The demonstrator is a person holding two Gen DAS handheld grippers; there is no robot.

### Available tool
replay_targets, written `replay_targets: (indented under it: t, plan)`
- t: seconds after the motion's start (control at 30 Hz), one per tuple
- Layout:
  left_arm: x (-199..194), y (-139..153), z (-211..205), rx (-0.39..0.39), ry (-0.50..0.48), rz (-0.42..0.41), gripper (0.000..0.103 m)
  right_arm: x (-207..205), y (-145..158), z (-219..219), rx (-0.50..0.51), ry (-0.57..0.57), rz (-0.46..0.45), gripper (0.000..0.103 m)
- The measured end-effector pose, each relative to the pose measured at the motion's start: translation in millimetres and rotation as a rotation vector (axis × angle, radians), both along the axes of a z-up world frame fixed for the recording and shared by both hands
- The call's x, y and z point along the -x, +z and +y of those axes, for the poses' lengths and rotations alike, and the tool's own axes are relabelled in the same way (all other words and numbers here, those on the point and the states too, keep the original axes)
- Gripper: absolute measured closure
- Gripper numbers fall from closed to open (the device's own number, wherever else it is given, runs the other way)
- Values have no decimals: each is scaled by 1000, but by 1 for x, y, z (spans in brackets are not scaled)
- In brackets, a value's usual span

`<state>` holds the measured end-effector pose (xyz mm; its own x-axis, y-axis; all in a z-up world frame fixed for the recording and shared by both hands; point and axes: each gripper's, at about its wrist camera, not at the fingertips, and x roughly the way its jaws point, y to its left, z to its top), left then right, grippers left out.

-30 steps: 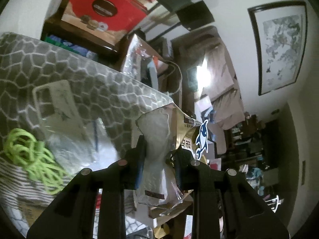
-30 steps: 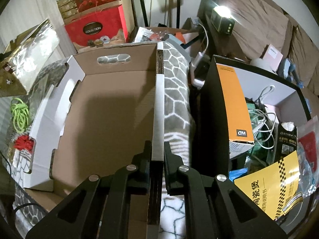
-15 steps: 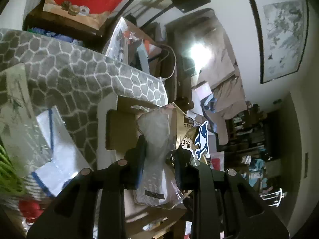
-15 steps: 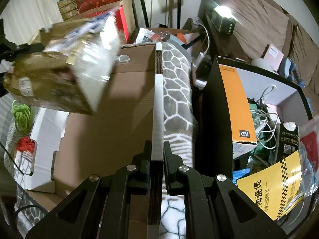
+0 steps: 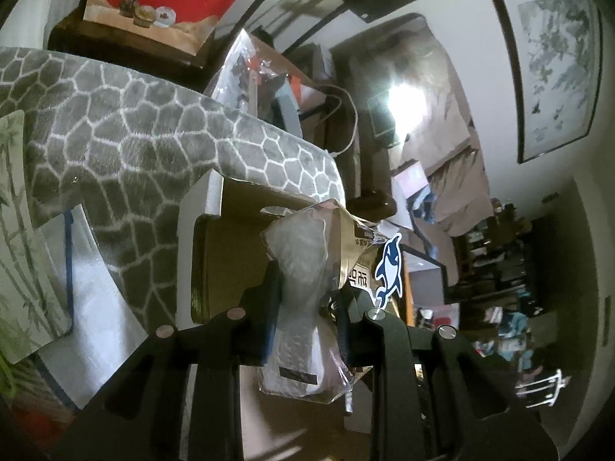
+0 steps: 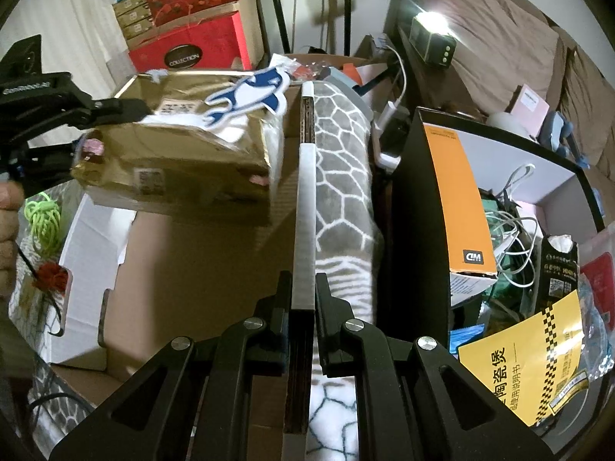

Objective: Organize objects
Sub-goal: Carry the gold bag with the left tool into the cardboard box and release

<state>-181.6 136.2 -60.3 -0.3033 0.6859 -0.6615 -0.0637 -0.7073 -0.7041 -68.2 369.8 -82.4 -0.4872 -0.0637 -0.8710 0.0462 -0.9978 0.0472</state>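
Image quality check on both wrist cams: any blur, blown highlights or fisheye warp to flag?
Left wrist: lamp blown out white, picture frame bowed by fisheye, gold package in the left gripper sharp. Right wrist: same package motion-blurred, lamp glaring, box flap in the right gripper crisp, corners vignetted black.

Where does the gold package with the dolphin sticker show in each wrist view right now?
Left wrist: gold package bottom centre, clamped in the left gripper, above the cardboard box.
Right wrist: it hangs upper left over the box.
Shared landmark: red COLLECTION box.
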Motion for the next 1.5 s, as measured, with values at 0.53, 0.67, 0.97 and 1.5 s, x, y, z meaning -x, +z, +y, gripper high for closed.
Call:
replay_targets:
  t: [0.53, 0.67, 0.97, 1.5]
  plan:
    - [-6, 3, 25, 206, -2, 71, 65, -1, -1, 0, 5, 1, 3, 93]
    - [-9, 15, 20, 241, 13, 94, 39, -1, -1, 0, 10, 1, 3, 93]
    - [-9, 37, 0, 297, -28, 136, 36, -2, -1, 1, 10, 1, 3, 93]
    - [-46, 40, -7, 464, -191, 245, 33, -2, -1, 1, 5, -2, -2, 93]
